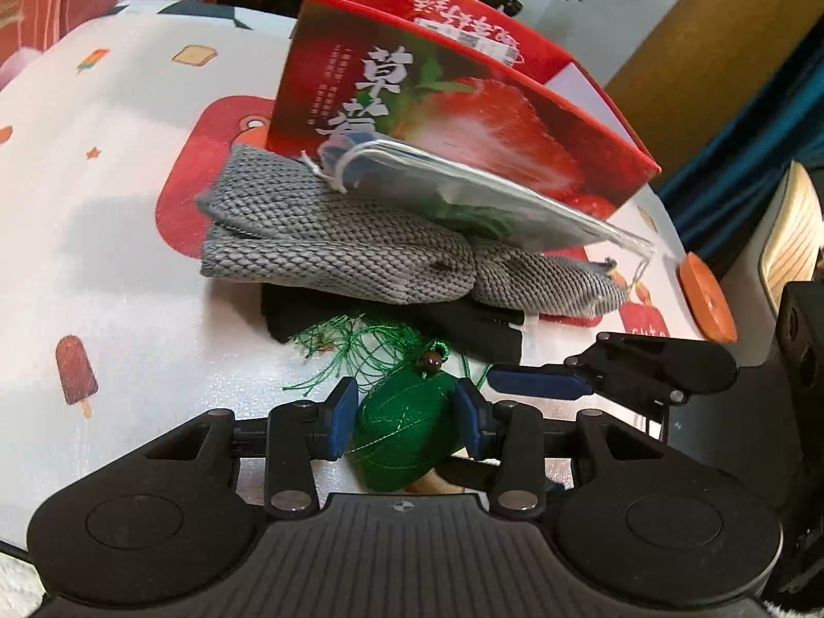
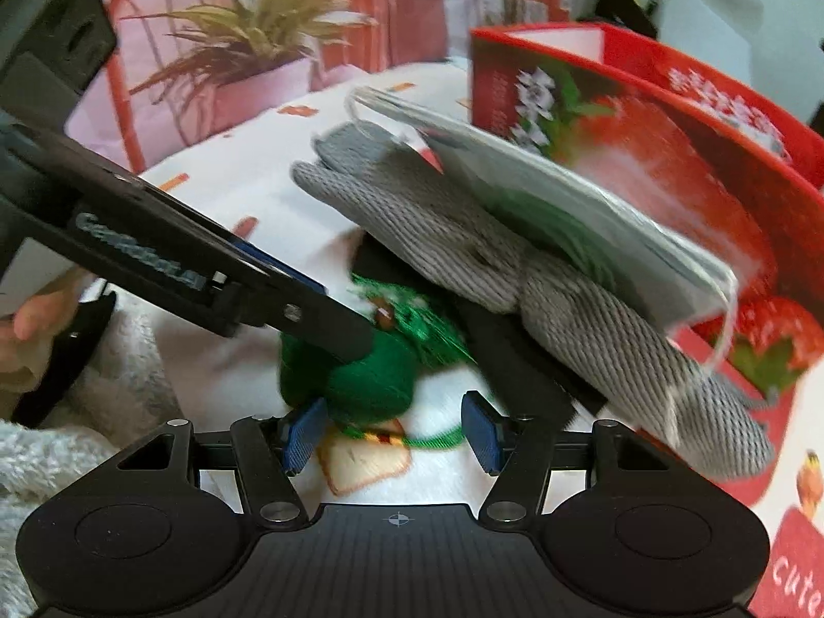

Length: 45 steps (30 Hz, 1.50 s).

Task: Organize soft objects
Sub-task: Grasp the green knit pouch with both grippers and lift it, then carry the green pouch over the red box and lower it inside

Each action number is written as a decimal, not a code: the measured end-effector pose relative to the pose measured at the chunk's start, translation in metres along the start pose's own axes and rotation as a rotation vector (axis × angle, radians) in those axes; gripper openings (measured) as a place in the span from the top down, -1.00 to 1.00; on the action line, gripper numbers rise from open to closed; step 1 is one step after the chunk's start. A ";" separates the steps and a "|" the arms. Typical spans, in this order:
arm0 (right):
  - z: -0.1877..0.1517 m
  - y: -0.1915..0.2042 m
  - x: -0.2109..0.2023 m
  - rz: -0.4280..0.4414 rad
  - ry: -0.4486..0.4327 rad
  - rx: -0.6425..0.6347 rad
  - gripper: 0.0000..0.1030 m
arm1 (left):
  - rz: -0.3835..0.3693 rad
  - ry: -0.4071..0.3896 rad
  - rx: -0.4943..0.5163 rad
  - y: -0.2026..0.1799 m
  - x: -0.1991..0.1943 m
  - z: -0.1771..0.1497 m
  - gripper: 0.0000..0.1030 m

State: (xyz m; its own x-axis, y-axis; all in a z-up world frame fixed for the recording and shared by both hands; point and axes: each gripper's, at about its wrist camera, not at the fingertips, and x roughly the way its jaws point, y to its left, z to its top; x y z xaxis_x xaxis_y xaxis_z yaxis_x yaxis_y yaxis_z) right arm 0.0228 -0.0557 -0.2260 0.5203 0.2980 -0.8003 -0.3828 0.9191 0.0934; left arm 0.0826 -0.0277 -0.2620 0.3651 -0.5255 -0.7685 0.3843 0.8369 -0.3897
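Observation:
A green stuffed sachet [image 1: 401, 427] with a bead and a frayed green tassel [image 1: 355, 345] sits between the blue pads of my left gripper [image 1: 407, 422], which is shut on it just above the tablecloth. In the right wrist view the left gripper's fingers [image 2: 340, 340] come in from the left over the sachet [image 2: 360, 386]. My right gripper [image 2: 392, 432] stands open close in front of the sachet, with only the green cord and the cloth between its pads. One of its fingers [image 1: 535, 383] shows at the right. Behind lies a grey knitted cloth [image 1: 335, 237] on a black cloth [image 1: 463, 329].
A clear plastic packet [image 1: 463, 190] rests on the grey cloth and leans on a red strawberry box [image 1: 463, 103], open at the top. The printed tablecloth [image 1: 103, 206] covers the table. An orange disc [image 1: 705, 304] lies at the right edge. A hand [image 2: 26, 319] holds the left gripper.

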 end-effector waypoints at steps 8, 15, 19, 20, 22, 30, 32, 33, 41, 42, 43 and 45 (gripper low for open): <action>0.007 0.004 0.010 0.063 -0.022 0.013 -0.09 | -0.019 0.013 0.014 -0.003 0.003 0.001 0.25; -0.001 -0.007 0.014 0.097 -0.019 0.127 -0.11 | -0.034 0.020 -0.032 0.005 0.006 0.000 0.23; -0.004 -0.009 0.015 0.116 -0.017 0.157 -0.08 | -0.053 0.044 -0.055 0.009 0.008 -0.002 0.12; -0.004 -0.008 0.016 0.114 -0.017 0.158 -0.06 | -0.064 0.049 -0.065 0.011 0.009 -0.003 0.12; -0.003 -0.006 0.015 0.105 -0.023 0.152 0.00 | -0.067 0.047 -0.065 0.010 0.008 -0.004 0.13; 0.010 -0.001 -0.014 0.064 -0.132 0.107 0.02 | -0.079 -0.028 0.063 -0.012 -0.022 0.011 0.15; 0.019 0.000 -0.030 0.051 -0.189 0.085 0.02 | -0.093 -0.070 0.087 -0.015 -0.037 0.020 0.15; 0.024 0.001 -0.039 0.042 -0.221 0.070 0.02 | -0.101 -0.097 0.101 -0.018 -0.047 0.024 0.15; 0.079 -0.008 -0.101 -0.025 -0.443 -0.057 0.02 | -0.141 -0.326 0.203 -0.047 -0.112 0.073 0.15; 0.086 -0.010 -0.107 -0.037 -0.462 -0.077 0.02 | -0.140 -0.345 0.217 -0.052 -0.116 0.077 0.15; 0.092 -0.012 -0.111 -0.048 -0.475 -0.093 0.02 | -0.138 -0.365 0.232 -0.056 -0.120 0.083 0.15; 0.103 -0.015 -0.119 -0.069 -0.493 -0.119 0.02 | -0.131 -0.395 0.250 -0.063 -0.125 0.092 0.16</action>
State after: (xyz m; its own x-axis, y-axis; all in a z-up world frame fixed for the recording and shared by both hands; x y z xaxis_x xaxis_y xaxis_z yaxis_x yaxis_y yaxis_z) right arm 0.0451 -0.0787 -0.0715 0.8347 0.3499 -0.4253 -0.4039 0.9139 -0.0408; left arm 0.0912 -0.0288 -0.0949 0.5758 -0.6822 -0.4505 0.6226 0.7231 -0.2992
